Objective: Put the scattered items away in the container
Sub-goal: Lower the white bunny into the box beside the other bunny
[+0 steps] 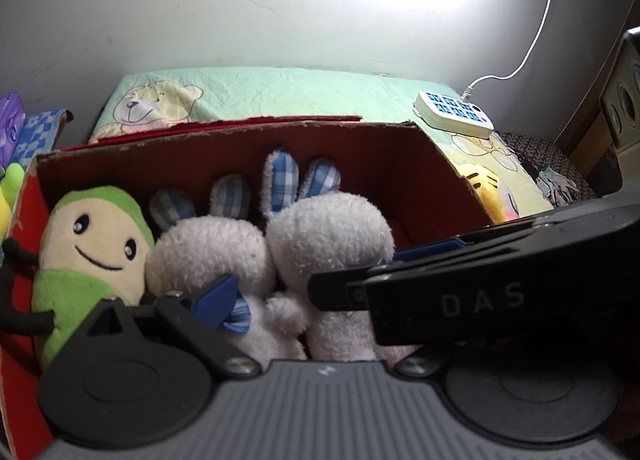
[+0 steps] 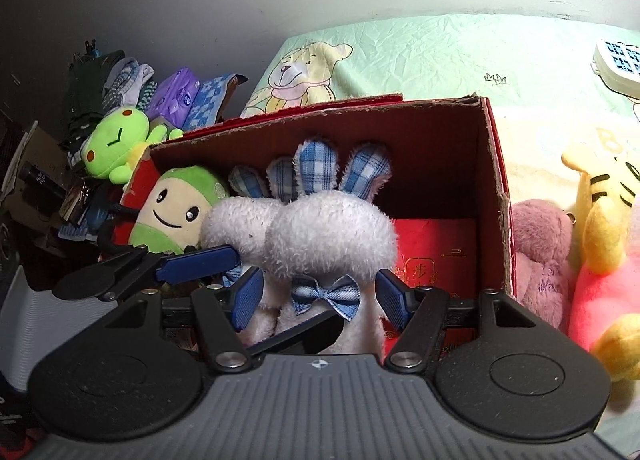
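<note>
Both tongs (image 2: pixel 318 296) (image 1: pixel 280 292) apart over two white bunnies (image 2: pixel 332 236), one green plush (image 2: pixel 176 212), one red box (image 2: pixel 496 164).

box (image 2: pixel 496 164) red | rabbits (image 2: pixel 332 228) white, blue-checked ears | sheet (image 1: pixel 320 92) mint

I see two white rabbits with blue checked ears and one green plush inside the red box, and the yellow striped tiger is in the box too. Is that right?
Not quite. The yellow striped tiger lies outside the red box, on the bed to its right, as the right wrist view shows. The two white rabbits and the green plush are inside.
</note>
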Demonstrator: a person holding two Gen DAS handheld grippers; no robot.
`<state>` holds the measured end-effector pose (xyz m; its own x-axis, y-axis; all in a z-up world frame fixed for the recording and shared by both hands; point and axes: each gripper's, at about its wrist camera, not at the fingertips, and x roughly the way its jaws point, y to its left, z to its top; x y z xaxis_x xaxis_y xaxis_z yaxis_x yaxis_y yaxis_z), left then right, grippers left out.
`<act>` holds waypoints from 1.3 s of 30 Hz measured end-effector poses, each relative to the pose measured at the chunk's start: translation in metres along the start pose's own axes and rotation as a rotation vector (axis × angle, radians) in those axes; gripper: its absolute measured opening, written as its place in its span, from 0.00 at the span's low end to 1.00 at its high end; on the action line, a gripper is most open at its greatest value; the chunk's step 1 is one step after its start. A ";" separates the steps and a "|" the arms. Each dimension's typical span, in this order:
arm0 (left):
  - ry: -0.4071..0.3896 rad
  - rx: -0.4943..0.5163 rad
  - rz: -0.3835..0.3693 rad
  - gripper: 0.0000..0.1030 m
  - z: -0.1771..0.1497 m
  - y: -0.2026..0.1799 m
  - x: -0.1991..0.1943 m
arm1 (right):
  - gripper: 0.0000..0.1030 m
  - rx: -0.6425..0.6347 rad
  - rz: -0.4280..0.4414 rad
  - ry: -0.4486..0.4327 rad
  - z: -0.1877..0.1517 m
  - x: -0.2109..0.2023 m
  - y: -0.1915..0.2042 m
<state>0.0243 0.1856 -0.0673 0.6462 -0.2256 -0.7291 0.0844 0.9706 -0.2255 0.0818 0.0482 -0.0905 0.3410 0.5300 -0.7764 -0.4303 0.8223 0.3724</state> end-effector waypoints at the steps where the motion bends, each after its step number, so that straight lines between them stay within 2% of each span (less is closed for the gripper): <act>1: 0.000 0.000 0.004 0.94 0.000 0.001 0.000 | 0.63 0.008 0.004 -0.013 0.000 -0.003 -0.001; 3: -0.002 -0.005 -0.002 0.94 0.000 0.003 -0.001 | 0.61 0.033 0.007 -0.043 0.001 -0.009 -0.003; 6: -0.003 -0.003 0.001 0.94 0.001 0.003 -0.001 | 0.53 0.082 0.005 -0.072 0.002 -0.011 -0.008; 8: -0.003 0.004 0.007 0.94 0.000 0.002 0.000 | 0.44 0.118 0.019 -0.047 0.002 -0.004 -0.012; 10: -0.003 0.015 0.016 0.94 -0.001 0.000 0.000 | 0.41 0.155 0.048 -0.015 0.001 0.004 -0.017; 20: 0.024 0.025 0.081 0.95 0.003 -0.004 0.000 | 0.41 0.229 0.137 0.029 -0.003 0.019 -0.026; 28: 0.068 -0.030 0.108 0.95 0.009 0.000 0.004 | 0.44 0.205 0.131 0.020 -0.005 0.017 -0.025; 33: 0.105 -0.047 0.161 0.97 0.009 0.001 0.008 | 0.45 0.202 0.122 0.010 -0.007 0.012 -0.025; 39: 0.119 -0.101 0.166 0.97 0.008 0.011 0.007 | 0.45 0.197 0.100 -0.015 -0.010 0.007 -0.023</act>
<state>0.0355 0.1955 -0.0695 0.5501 -0.0775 -0.8315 -0.0957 0.9833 -0.1549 0.0855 0.0307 -0.1093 0.3179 0.6126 -0.7237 -0.2911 0.7895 0.5404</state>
